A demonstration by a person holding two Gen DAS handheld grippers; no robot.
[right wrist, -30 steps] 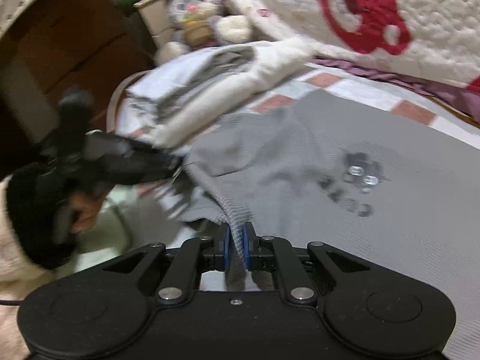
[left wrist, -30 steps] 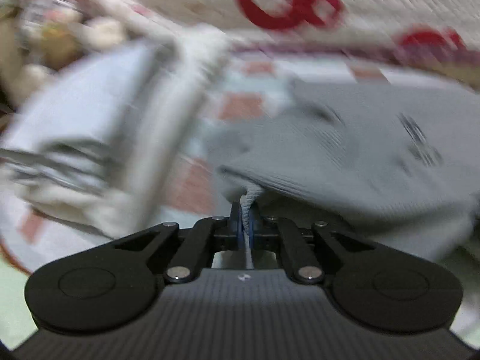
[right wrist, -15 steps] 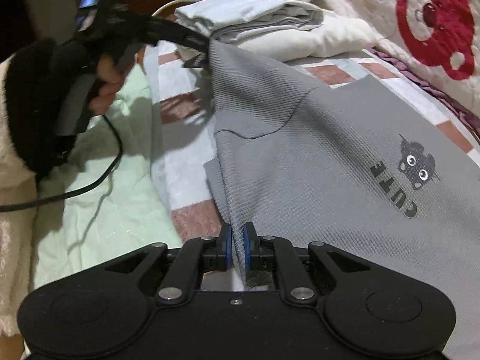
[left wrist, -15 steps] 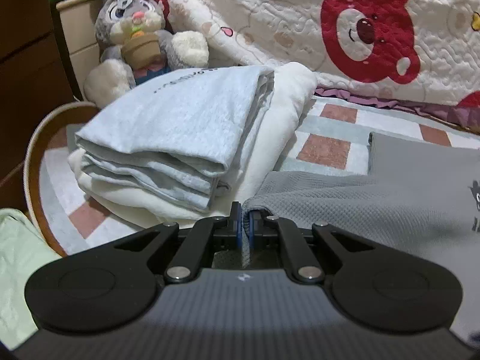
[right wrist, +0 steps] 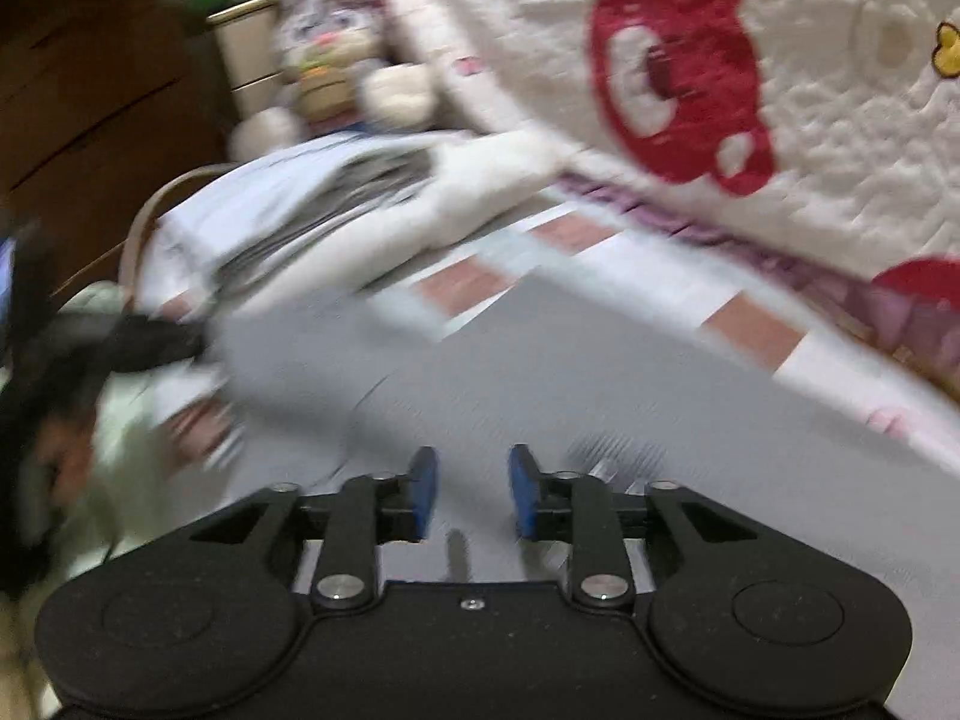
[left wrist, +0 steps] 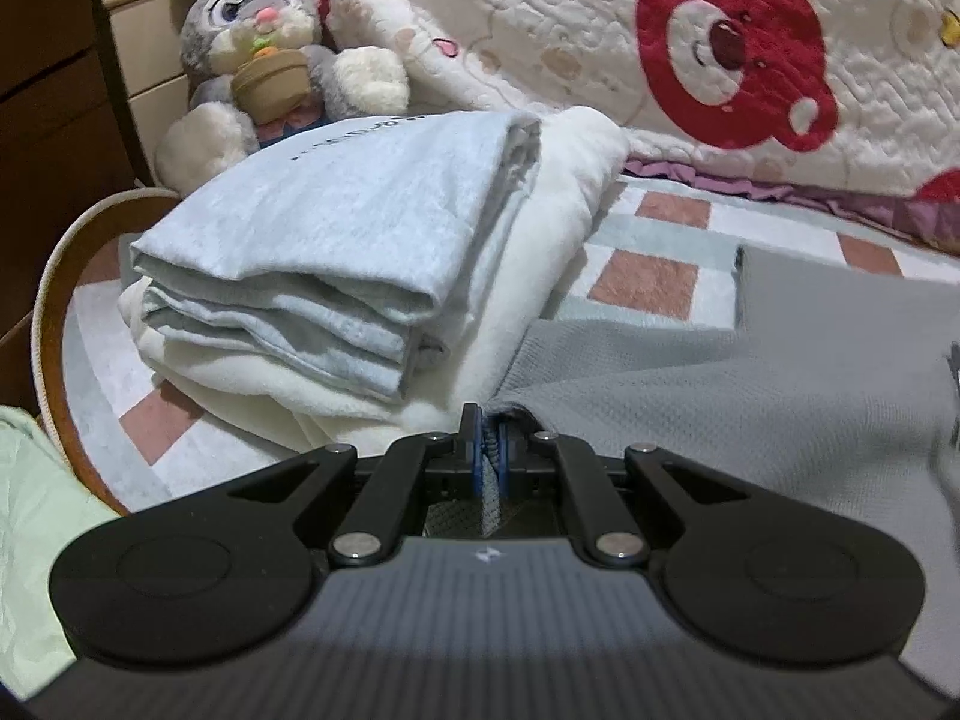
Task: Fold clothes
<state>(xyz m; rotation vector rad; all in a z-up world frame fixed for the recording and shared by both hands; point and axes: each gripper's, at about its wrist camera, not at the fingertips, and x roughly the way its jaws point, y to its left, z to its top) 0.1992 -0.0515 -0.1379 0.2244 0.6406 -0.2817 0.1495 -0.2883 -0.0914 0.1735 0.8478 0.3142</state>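
The left gripper [left wrist: 491,441] is clamped on the grey knit shirt [left wrist: 750,396] — its two blue pads [left wrist: 475,450] sit almost together with a ribbed edge of the fabric pinched between them, and a strip of that same fabric runs back between the fingers toward the gripper body. From the pinch the shirt spreads away to the right and forward across the checked bedsheet [left wrist: 648,276], lying in loose, shallow folds.

The right gripper [right wrist: 473,489] has its fingers parted, with a clear gap between the blue pads [right wrist: 425,489] and nothing held in them. Its view is motion-blurred, but the grey shirt lies flat directly under and ahead of the fingers; whether the tips touch the cloth cannot be told. At the left edge of that view the left gripper shows as a dark smear at the shirt's far corner, with a blurred hand [right wrist: 60,456] below it.

Just left of the left gripper's pinch stands a stack of folded clothes [left wrist: 336,276] — a pale blue-grey piece on top of a cream one — close beside the shirt's edge. Behind the stack a plush rabbit [left wrist: 270,66] leans by a quilt with red bear prints [left wrist: 732,48], and a pale green cloth [left wrist: 36,516] lies at the lower left.
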